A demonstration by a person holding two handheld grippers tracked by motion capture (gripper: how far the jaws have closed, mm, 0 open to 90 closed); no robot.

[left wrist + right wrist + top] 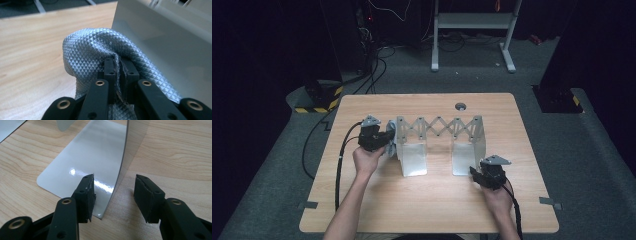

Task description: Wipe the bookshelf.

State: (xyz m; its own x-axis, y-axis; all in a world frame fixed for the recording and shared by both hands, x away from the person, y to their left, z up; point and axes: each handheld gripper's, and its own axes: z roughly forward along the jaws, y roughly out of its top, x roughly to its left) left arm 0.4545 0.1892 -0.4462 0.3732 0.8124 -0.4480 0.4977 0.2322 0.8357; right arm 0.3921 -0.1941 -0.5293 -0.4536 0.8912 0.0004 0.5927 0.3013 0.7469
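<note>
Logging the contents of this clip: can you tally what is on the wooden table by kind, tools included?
Grey diamond-textured cloth: 1, pinched in the left tool.
Silver metal expanding bookend rack with scissor-lattice back: 1.
Black two-jaw tools: 2, the left one and the right tool, open astride the rack's upright end plate.
Total: 4.

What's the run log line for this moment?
left gripper: shut on grey cloth | right gripper: open astride rack panel edge
</note>
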